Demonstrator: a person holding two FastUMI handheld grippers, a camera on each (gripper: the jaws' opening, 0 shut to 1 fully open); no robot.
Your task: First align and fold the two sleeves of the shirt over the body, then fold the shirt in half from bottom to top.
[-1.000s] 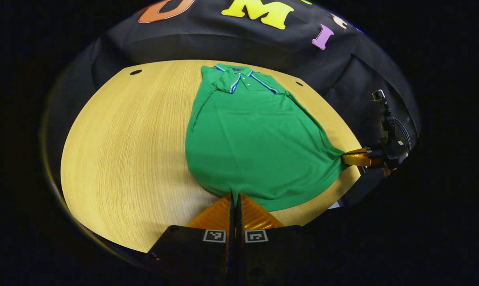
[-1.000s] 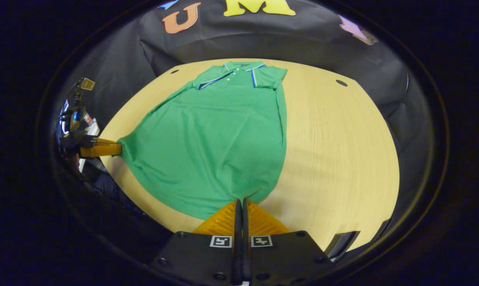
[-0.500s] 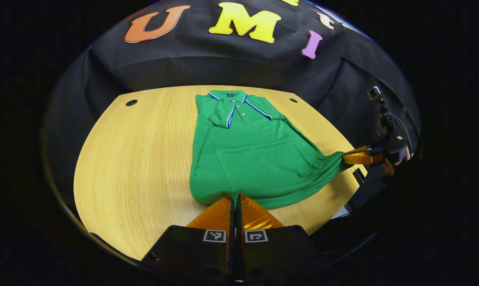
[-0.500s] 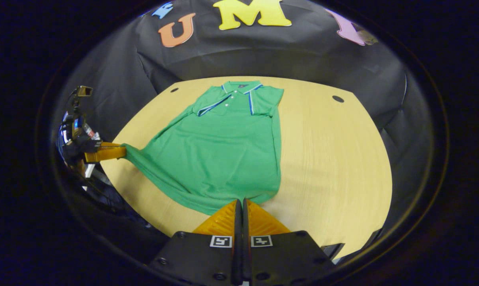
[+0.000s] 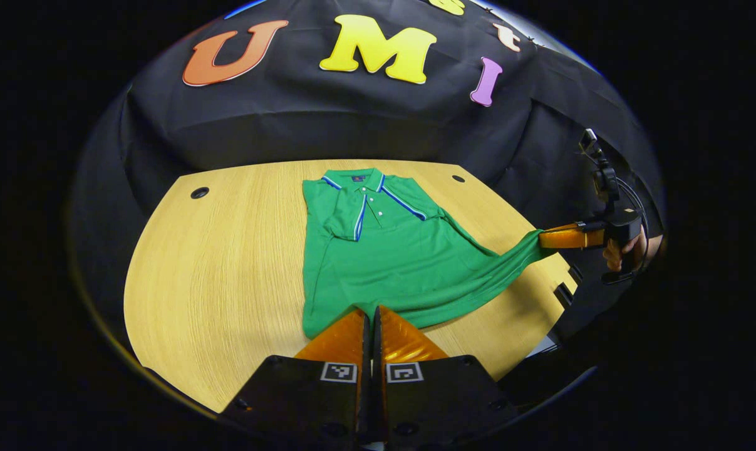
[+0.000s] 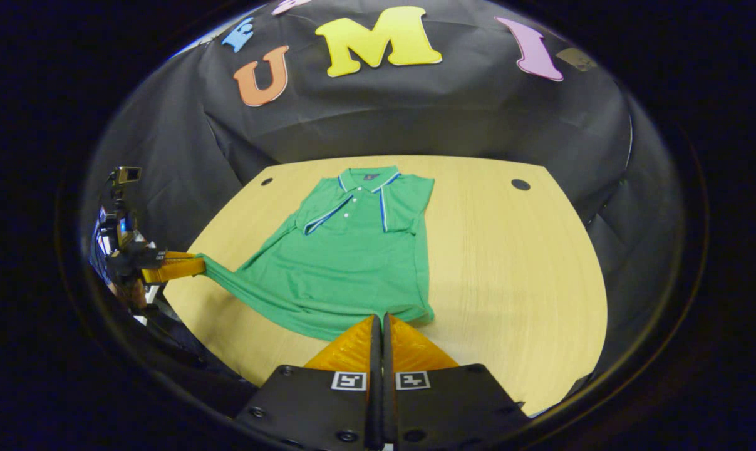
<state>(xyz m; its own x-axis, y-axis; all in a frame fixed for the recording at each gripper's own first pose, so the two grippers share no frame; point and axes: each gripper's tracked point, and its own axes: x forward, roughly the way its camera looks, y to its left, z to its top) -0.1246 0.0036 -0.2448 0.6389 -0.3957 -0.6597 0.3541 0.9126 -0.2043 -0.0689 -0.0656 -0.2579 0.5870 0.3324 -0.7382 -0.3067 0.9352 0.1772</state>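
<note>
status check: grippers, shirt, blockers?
Left gripper and right gripper both shut on shirt hem corners. Sleeves folded in, hem lifted off table. No blockers in view.

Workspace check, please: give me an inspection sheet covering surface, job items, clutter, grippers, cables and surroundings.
Surface: wooden table, two round holes near its far edge.
Job's things: green polo shirt, collar away from the grippers, sleeves folded in, hem corners lifted.
Clutter: nothing seen.
Grippers: left gripper and right gripper each with jaws shut on a hem corner; a hand holds the right one.
Cables: dark cable loops at the right gripper.
Surroundings: black cloth wall.
</note>
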